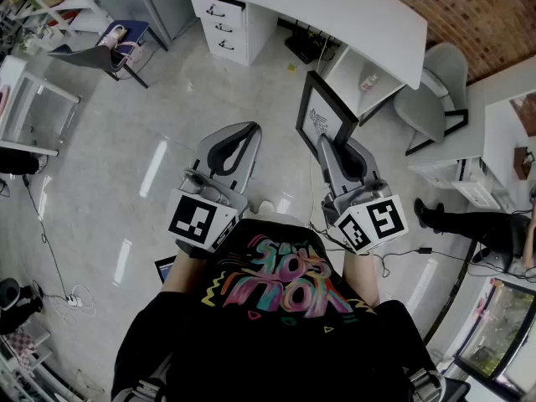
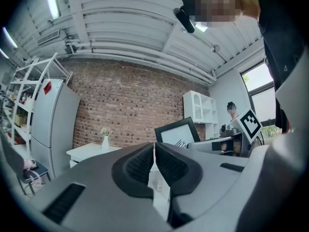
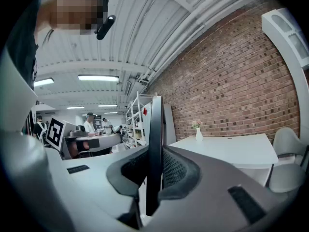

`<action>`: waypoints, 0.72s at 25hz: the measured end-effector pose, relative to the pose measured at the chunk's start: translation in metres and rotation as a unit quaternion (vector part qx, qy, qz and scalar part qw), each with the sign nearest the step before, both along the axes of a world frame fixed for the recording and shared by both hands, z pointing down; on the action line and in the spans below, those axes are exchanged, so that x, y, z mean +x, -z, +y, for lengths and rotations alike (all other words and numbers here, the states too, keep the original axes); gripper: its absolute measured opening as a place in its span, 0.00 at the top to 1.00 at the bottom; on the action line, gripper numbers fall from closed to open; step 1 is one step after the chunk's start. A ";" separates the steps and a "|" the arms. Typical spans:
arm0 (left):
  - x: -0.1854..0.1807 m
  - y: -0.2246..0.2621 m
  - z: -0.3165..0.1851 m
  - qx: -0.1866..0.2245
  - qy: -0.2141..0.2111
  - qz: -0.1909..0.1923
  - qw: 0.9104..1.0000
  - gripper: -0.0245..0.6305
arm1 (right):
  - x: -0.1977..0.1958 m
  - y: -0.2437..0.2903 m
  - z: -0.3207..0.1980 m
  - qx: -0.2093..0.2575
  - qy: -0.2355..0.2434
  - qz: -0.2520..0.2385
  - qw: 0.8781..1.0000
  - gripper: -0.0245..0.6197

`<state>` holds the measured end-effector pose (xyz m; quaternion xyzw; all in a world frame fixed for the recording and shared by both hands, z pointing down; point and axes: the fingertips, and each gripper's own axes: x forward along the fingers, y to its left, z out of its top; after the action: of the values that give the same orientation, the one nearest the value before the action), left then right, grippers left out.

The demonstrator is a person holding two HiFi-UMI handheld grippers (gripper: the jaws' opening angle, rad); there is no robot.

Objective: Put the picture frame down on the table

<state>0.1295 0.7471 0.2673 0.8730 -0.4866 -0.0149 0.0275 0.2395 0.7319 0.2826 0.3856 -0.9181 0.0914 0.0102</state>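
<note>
Your right hand-held gripper is clenched on one edge of the picture frame and holds it upright and edge-on in the air over the floor, well short of the white bench ahead (a small vase of flowers stands on it). That grip probably keeps the pads off the picture's face and lets you stand the frame straight down. Your left hand-held gripper is closed on nothing and sits level alongside, apparently just out of the way. The dark scrawl on the framed sheet and the coloured lettering on your shirt are both unreadable.
</note>
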 end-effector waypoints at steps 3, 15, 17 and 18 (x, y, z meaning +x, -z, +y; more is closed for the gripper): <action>0.006 -0.002 -0.002 0.000 0.002 -0.001 1.000 0.92 | 0.006 -0.001 -0.001 0.000 -0.001 -0.003 1.000 0.86; 0.019 -0.013 -0.018 -0.004 0.020 -0.001 1.000 0.92 | 0.027 -0.016 -0.016 -0.014 0.005 -0.011 1.000 0.86; 0.019 -0.015 -0.026 -0.006 0.022 -0.002 1.000 0.92 | 0.029 -0.018 -0.024 -0.020 0.006 -0.018 1.000 0.86; 0.018 -0.015 -0.032 -0.007 0.024 -0.002 1.000 0.92 | 0.029 -0.019 -0.029 -0.023 0.008 -0.021 0.999 0.86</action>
<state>0.1478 0.7153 0.2824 0.8611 -0.5073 -0.0107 0.0319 0.2681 0.7031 0.3021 0.3759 -0.9188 0.1206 0.0005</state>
